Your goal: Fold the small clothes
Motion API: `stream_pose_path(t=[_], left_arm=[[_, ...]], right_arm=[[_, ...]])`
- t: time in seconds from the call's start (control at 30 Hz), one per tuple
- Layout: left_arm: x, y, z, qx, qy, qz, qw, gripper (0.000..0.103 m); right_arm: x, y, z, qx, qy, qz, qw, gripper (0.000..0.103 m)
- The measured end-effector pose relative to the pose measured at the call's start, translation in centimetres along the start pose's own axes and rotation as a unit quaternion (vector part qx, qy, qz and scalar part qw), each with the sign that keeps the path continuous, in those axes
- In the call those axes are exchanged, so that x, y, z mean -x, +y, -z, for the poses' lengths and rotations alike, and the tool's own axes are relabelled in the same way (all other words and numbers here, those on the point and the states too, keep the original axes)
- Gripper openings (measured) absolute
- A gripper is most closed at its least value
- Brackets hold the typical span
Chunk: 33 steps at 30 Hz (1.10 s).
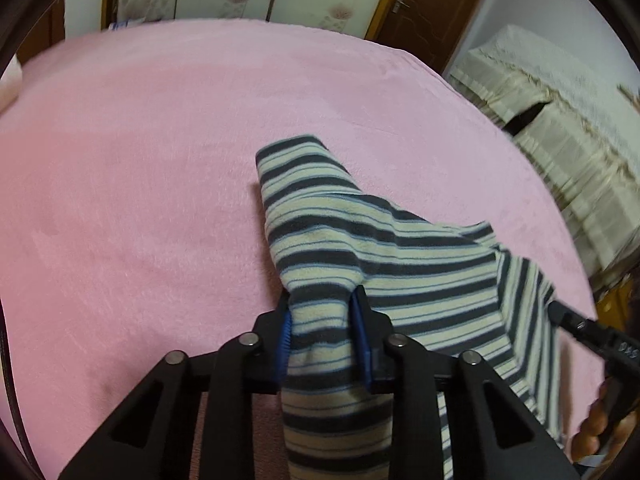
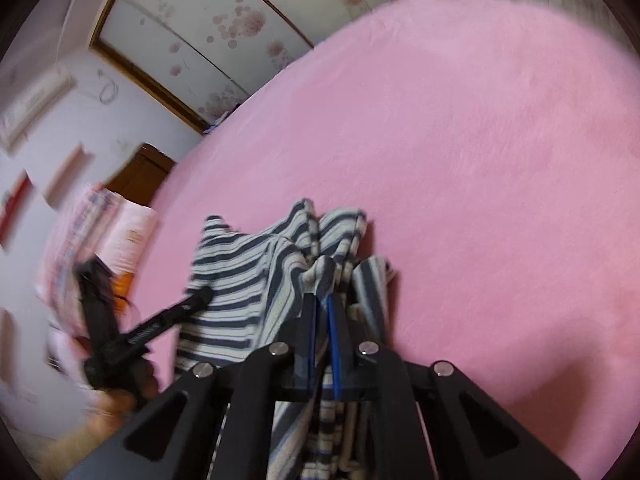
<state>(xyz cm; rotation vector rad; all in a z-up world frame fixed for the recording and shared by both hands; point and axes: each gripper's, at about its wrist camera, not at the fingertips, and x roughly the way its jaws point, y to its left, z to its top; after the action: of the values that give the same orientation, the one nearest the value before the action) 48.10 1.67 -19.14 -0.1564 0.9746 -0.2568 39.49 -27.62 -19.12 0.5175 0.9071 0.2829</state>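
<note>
Both claws are clamping the striped garment (image 1: pixel 384 264) over the pink bed (image 1: pixel 160 160): left claw (image 1: pixel 322 320) gripping a bunched fold, right claw (image 2: pixel 322 300) pinching cloth at its 3 o'clock side.

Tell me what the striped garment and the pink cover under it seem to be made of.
Striped garment: looks like soft fleece or brushed knit, matte, with a fuzzy nap that blurs the stripe edges. Pink cover: probably plush or fleece blanket, matte, with a short velvety pile showing faint brushed patches. Neither can be confirmed by sight.
</note>
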Motion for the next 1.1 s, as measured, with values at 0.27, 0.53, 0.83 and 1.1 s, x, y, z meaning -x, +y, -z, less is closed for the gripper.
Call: stream_pose_path(t=[0.27,0.53,0.83,1.1], left_arm=[[-0.5,-0.3,0.7,0.004,0.001,-0.008,1.0,0.026],[-0.2,0.0,0.9,0.013,0.0,-0.015,0.9998,0.057],[4.4,-1.5,1.4,-0.009,-0.002,-0.025,0.9997,0.081],[10.9,-3.3,2.3,-0.046,-0.021,-0.02,0.9985,0.097]], right_arm=[[-1.0,-0.6,1.4,-0.008,-0.005,0.089,0.996,0.003],[-0.5,-0.2,0.9,-0.006,-0.003,0.091,0.996,0.006],[4.0,1.6,0.8,0.0,-0.027,0.078,0.997,0.007],[8.5,5.8,1.7,0.036,-0.054,0.06,0.996,0.032]])
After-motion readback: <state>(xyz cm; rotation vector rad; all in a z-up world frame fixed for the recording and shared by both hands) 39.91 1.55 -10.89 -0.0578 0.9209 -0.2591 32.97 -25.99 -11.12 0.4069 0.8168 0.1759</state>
